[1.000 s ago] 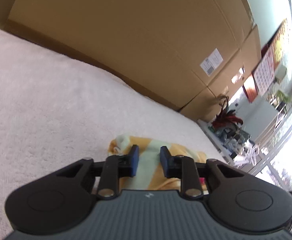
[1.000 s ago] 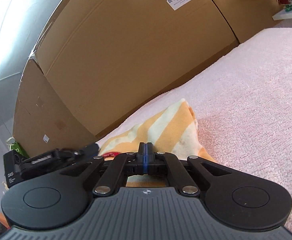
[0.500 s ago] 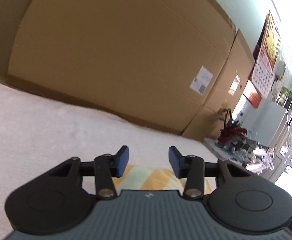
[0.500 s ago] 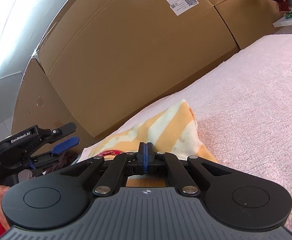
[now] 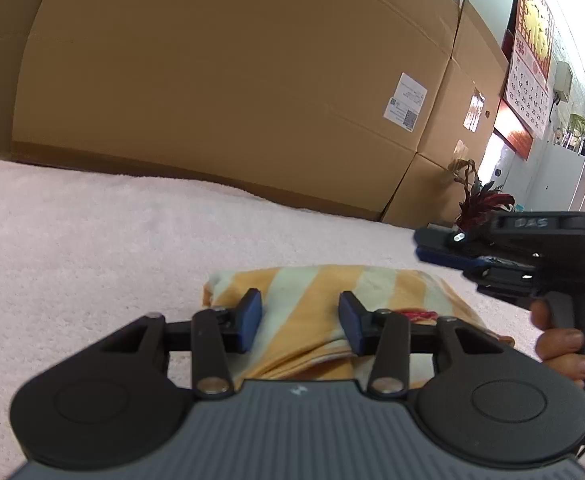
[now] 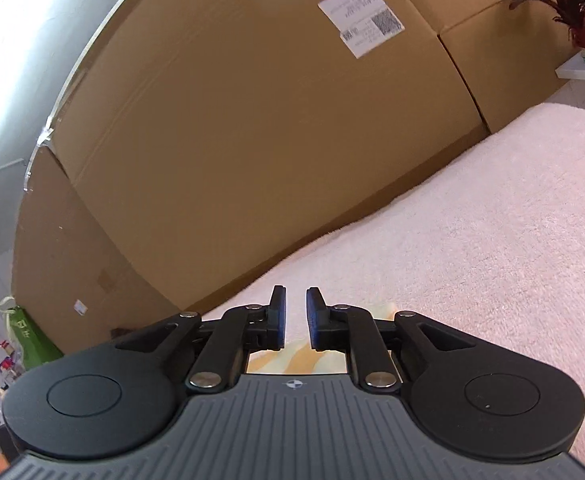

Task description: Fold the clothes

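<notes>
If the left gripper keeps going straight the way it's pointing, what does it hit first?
Most likely the folded striped cloth, which lies just ahead of the left gripper between its open jaws. Beyond that come the pink blanket and the cardboard boxes. Depth is hard to judge.

A broad surface covered by a pale pink fleecy blanket (image 5: 92,248) is shown, bounded at its far edge by large cardboard boxes (image 5: 220,92). One item is seen lying directly on the pile: a folded garment (image 5: 324,292) striped in orange and pale green, resting flat, with a small red patch at its right side. The remaining blanket is seen bare in both views.
</notes>
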